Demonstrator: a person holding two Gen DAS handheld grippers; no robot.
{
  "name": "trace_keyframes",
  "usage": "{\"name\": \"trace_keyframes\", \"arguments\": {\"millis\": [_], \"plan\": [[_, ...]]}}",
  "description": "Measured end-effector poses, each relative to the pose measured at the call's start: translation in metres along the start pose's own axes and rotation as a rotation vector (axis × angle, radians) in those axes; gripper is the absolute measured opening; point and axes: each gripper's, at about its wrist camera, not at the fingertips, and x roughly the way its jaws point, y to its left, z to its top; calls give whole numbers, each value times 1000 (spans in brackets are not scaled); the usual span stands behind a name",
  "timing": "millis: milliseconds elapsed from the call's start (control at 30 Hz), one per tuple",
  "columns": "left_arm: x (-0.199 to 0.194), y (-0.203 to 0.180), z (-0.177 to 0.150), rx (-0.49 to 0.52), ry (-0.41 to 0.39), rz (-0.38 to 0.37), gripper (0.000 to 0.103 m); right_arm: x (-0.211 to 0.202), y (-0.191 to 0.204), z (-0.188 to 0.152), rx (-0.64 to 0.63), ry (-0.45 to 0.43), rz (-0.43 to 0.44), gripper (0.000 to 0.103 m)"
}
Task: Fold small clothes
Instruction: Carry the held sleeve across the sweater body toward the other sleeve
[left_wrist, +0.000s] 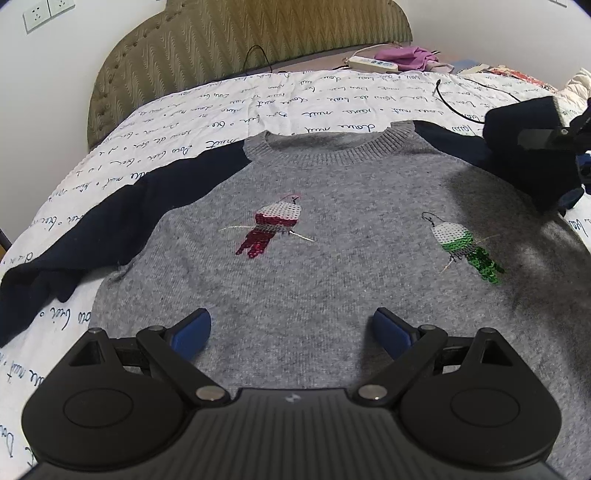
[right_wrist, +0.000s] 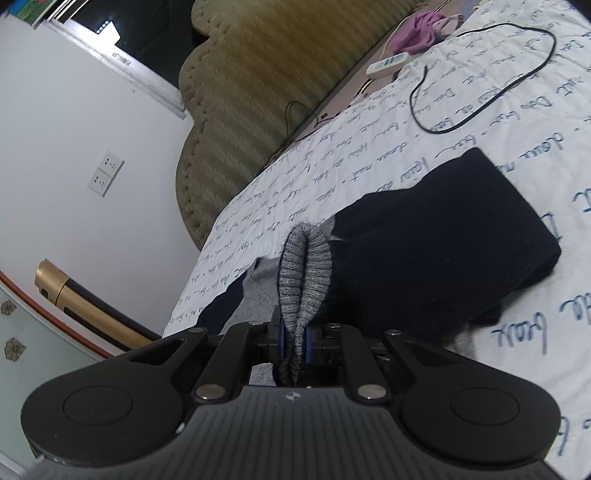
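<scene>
Two grippers are working over a small grey sweater (left_wrist: 332, 258) that is lying face up on the bed (left_wrist: 184, 110), neck toward the headboard (left_wrist: 221, 44). You are holding the right gripper (right_wrist: 294, 341) with its jaws clenched on the ribbed grey cuff (right_wrist: 304, 266) of the navy right sleeve (right_wrist: 443, 251), the cuff doubled between the blue pads and the sleeve draping back onto the sheet. You are holding the left gripper (left_wrist: 291, 328) with its jaws released and spread wide, hovering over the sweater's lower front and grasping nothing.

Risks, as judgements: the doubled cuff is sitting thick in a narrow pinch, so it may be slipping free if you are pulling hard across the body. Dragging the sleeve could also be shifting or rumpling the unpinned sweater. The sequin birds (left_wrist: 273, 229) may be snagging the knit as the sleeve crosses them. A black cable (right_wrist: 498, 74) is lying well apart, near the headboard.
</scene>
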Motion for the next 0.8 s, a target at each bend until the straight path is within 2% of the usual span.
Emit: {"name": "trace_keyframes", "arguments": {"millis": [233,333,433,667,800], "plan": [[5,6,-10,-21,-47,-22,96,18,14,-8,-20,35,1,16],[7,6,-13,-20,-69,-15,101,24,19,-9,-29,49,3,16],[7,7,-16,-21,-91,-23,101,30,25,-10,-39,61,6,16],[4,16,-10,-14,-67,-50,101,51,40,-15,-49,94,15,16],[-1,29,-9,-27,-84,-24,101,64,45,-19,-52,110,15,16]]}}
